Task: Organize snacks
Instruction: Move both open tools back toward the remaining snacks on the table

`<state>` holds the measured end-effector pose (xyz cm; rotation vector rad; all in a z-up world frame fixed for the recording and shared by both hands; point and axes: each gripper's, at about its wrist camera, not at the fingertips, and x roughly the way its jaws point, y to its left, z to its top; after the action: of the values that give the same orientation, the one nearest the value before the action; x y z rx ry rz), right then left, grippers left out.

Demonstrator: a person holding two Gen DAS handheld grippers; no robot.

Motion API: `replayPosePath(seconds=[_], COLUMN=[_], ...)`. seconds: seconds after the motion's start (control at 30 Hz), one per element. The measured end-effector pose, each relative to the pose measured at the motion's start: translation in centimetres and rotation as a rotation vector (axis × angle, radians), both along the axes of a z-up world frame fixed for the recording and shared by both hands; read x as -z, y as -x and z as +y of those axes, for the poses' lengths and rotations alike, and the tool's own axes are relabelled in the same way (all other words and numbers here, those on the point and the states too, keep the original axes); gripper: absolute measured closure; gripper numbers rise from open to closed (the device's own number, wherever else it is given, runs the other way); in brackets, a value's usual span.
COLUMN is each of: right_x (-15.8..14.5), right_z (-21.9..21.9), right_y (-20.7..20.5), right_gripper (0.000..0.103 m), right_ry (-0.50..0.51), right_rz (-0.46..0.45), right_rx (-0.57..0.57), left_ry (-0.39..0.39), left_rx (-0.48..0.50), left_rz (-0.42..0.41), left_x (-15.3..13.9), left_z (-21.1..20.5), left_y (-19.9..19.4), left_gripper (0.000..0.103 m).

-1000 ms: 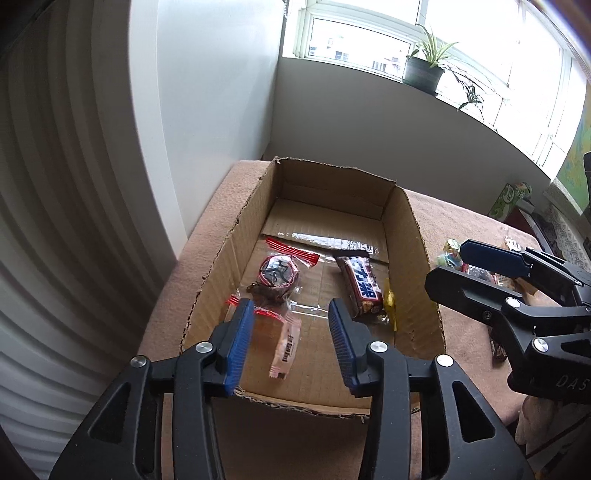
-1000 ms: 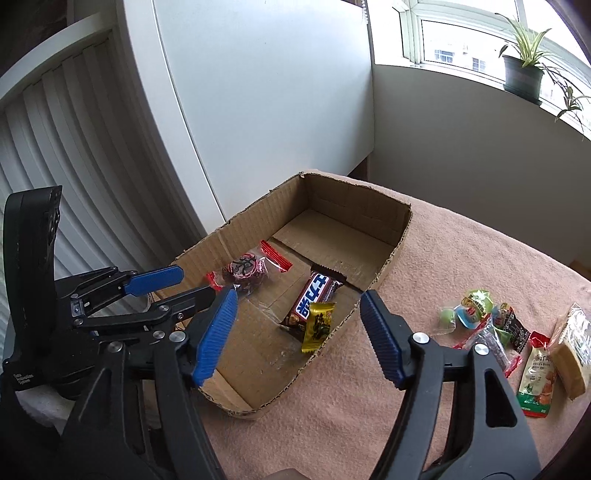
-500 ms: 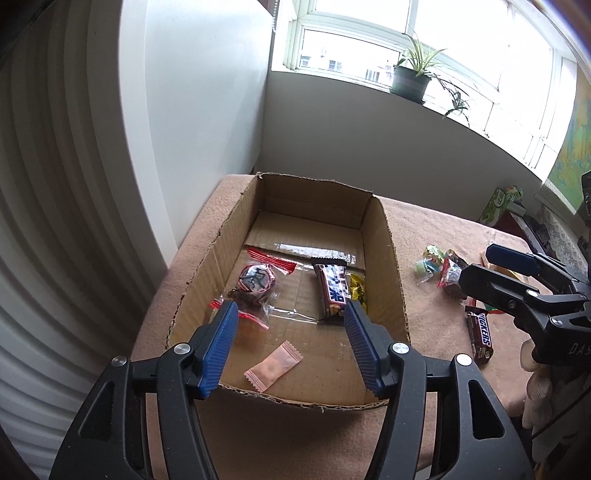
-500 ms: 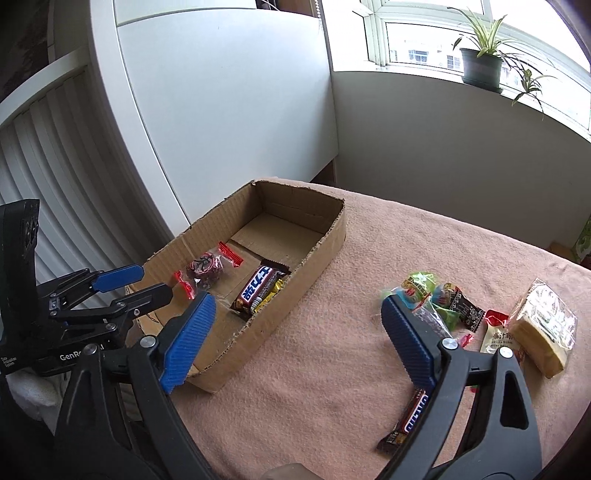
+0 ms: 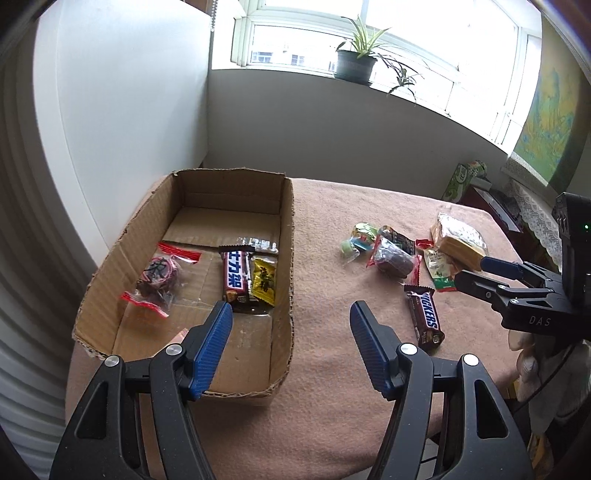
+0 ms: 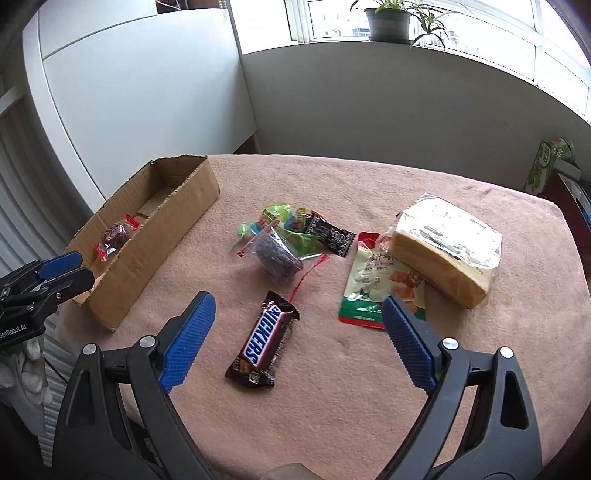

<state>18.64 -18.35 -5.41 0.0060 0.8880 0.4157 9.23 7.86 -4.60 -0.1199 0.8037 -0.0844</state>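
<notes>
**Snacks on cloth-covered table, both grippers empty**

Table [image 6: 369, 387] is covered with a pinkish-brown cloth and stands in a room corner, against a white wall below a window sill that carries a potted plant [image 6: 388, 18]. A white cabinet panel [image 6: 147, 92] rises behind the table's left end.

Cardboard box [image 5: 284, 258] sits open-topped at the left end of the table. Inside it lie a red-sealed clear bag with a dark round sweet [image 5: 159, 277], a chocolate bar with blue lettering [image 5: 234, 278] and, touching it, a yellow packet [image 5: 264, 280].

Loose snacks lie on the cloth right of the box: a Snickers bar [image 6: 264, 339] nearest the camera, a clear bag of dark pieces [image 6: 277, 254], green wrapped sweets [image 6: 284, 218], a black packet [image 6: 332, 236], a white-and-red pouch [image 6: 369, 284] and a wrapped loaf slice pack [image 6: 443, 251] overlapping the pouch.

Left gripper [image 5: 291, 317] has its jaws apart, just opened further, nothing between them; it straddles the box's right wall. Right gripper [image 6: 295, 314] is spread wide, empty, above the Snickers bar.
</notes>
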Motion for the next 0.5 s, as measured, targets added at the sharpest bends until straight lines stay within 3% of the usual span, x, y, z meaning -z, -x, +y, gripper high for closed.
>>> replayPosePath(seconds=[0.2, 0.37, 0.5], right_x=[1.2, 2.0, 2.9], right_z=[-2.8, -1.6, -0.5], right_y=[-0.2, 0.9, 1.8], right_gripper=[0.009, 0.009, 0.009], right_ry=[-0.061, -0.052, -0.047], right_rz=[0.060, 0.055, 0.055], right_rx=[0.043, 0.010, -0.006], left_ry=[0.034, 0.078, 0.158], left_rx=[0.064, 0.073, 0.067], left_rz=[0.038, 0.063, 0.097], left_x=[1.3, 1.6, 1.8], left_z=[-3.3, -5.1, -6.0], left_y=[-0.5, -2.2, -4.9], left_gripper=[0.037, 0.037, 0.037])
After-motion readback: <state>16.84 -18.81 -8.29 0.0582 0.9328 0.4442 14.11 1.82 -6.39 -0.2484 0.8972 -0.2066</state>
